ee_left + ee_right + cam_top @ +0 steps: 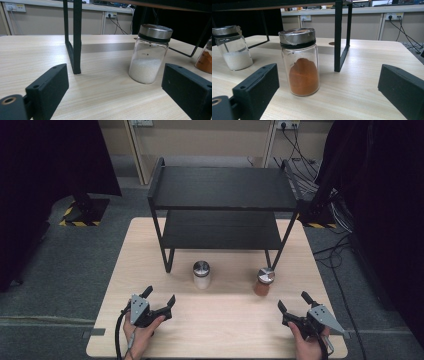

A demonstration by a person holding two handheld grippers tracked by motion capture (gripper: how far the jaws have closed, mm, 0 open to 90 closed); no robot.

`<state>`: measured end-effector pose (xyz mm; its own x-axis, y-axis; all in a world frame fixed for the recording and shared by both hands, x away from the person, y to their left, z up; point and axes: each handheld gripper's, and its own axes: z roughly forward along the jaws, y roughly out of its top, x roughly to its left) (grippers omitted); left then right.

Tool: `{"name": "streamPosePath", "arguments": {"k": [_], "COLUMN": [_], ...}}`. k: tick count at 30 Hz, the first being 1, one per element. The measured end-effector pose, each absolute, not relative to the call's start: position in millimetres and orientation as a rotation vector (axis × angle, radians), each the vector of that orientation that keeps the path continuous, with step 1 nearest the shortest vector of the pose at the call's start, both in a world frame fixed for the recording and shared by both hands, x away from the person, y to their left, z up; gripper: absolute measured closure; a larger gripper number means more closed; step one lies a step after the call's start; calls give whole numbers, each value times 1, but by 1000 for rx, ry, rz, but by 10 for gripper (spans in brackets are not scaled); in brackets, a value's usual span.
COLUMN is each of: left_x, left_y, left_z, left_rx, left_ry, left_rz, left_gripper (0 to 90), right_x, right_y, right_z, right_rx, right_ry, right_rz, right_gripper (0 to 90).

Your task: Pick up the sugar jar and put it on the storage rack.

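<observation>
The left gripper (159, 302) rests low over the near part of the table (225, 330), held from behind by the left hand (140, 332), whose forearm comes in from the near edge. Its jaws are spread wide and empty, pointing toward the rack (222, 215) at the far side of the table. In the left gripper view the two black jaws stand well apart with bare wood between them; the salt jar (150, 53) stands upright ahead, nearer the right jaw and touching neither.

The right gripper (294, 305) lies at a matching spot on the other side, gripped by the right hand (307, 342), its grey plate tilted outward. Its jaws are also spread and hold nothing. In the right gripper view the spice jar (301, 62) stands upright ahead between the jaws, closer to the left one, with clear gaps on both sides.

Taking the rack as landmark: the salt jar stands just in front of its lower shelf, a little left of the middle, near the front left leg. The spice jar, filled with orange-brown powder under a metal lid, stands just in front of the rack's front right leg. The two jars are apart from each other, both between the rack and the grippers. Both rack shelves are bare.
</observation>
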<state>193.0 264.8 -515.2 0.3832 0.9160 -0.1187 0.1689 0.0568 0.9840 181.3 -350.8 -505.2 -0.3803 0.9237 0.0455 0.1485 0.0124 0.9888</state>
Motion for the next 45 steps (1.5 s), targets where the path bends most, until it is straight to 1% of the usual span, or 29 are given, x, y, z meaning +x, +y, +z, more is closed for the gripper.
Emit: {"name": "streamPosePath", "arguments": {"k": [16,29,45], "left_x": [200,217,239], "left_y": [262,247,231], "left_z": [-514,-509,-501], "left_rx": [1448,1470,1515], "left_ry": [1019,980,944], "left_rz": [755,733,746], "left_gripper": [61,60,60], "right_x": [182,182,183], "right_y": [-351,-349,-350], "right_z": [-505,-504,-503], "right_rx": [1117,1121,1120], "right_ry": [1610,1614,1620], "right_rz": [1434,1421,1423], "right_gripper": [37,37,37]}}
